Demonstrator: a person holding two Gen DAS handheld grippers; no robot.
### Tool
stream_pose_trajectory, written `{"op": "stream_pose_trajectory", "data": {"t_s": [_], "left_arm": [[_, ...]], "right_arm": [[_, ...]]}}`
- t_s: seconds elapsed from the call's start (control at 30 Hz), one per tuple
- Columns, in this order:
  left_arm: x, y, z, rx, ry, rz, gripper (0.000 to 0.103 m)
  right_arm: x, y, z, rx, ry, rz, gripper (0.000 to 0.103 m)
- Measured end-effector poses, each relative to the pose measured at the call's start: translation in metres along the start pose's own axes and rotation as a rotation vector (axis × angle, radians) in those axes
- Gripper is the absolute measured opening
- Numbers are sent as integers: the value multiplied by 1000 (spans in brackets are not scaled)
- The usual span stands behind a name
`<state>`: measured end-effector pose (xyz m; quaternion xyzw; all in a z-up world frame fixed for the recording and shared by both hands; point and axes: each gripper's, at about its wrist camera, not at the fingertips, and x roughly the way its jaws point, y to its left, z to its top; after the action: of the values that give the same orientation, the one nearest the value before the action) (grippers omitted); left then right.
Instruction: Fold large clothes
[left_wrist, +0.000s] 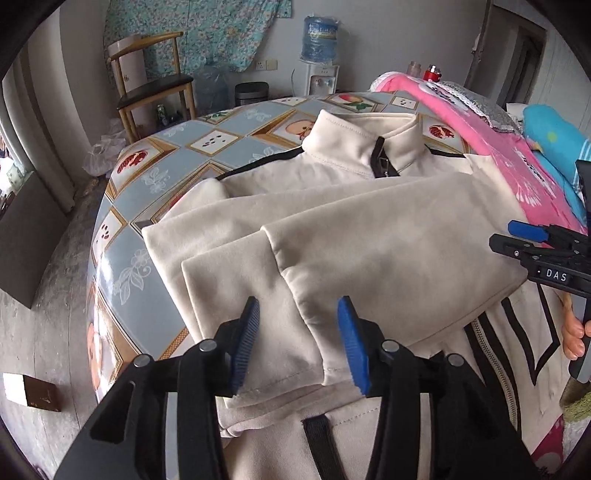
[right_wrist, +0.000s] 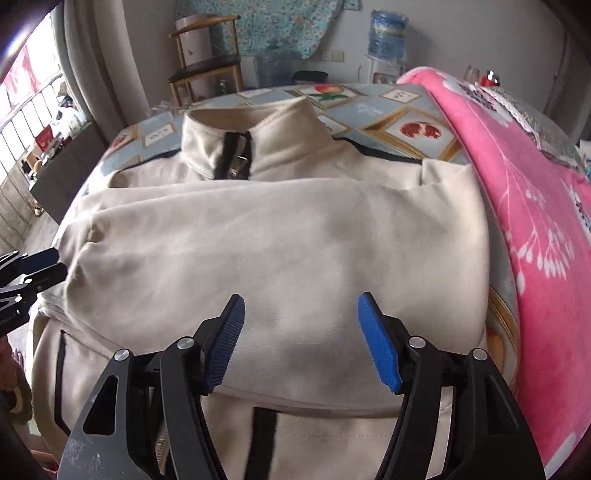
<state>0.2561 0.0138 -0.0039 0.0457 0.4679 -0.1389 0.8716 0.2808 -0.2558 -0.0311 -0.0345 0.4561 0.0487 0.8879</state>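
A cream zip jacket (left_wrist: 332, 177) with black trim lies face up on the patterned table, collar at the far side. Both sleeves are folded across its chest. My left gripper (left_wrist: 299, 343) is open, its blue pads either side of a sleeve cuff (left_wrist: 295, 332) without closing on it. My right gripper (right_wrist: 301, 339) is open and empty just above the folded sleeve (right_wrist: 288, 251) near the jacket's right side. The right gripper also shows at the right edge of the left wrist view (left_wrist: 532, 236). The left gripper shows at the left edge of the right wrist view (right_wrist: 33, 273).
The table has a blue tablecloth (left_wrist: 155, 177) with fruit pictures. A pink blanket (right_wrist: 524, 192) lies along the jacket's right side, with a blue cloth (left_wrist: 554, 147) beyond. A wooden chair (left_wrist: 155, 88), a water dispenser (left_wrist: 319, 59) and a bin stand past the far edge.
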Motion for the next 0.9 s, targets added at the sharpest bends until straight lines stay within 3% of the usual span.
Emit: {"op": "stream_pose_trajectory", "data": {"t_s": [0.1,0.2,0.27,0.57,0.73,0.9], "left_arm": [[12,-6,-1,24,58,46,48],[30,-8,-9,28,106,62,48],[31,-12,-13,54,91,83,48],[25,-12,-5,51,126,100,49],[4,-7,19,59,97,111,49],[-11,7,73,-12,53,68,53]], "right_arm": [[-1,25,-6,-50,-21,6,73],[20,39,-14,-79,22,-4,74],[29,41,-21,-79,5,-22,78],[29,40,-14,-87,70,1,79],[5,31,13,-109,83,47,80],[-11,-2,61,-54,86,116,81]]}}
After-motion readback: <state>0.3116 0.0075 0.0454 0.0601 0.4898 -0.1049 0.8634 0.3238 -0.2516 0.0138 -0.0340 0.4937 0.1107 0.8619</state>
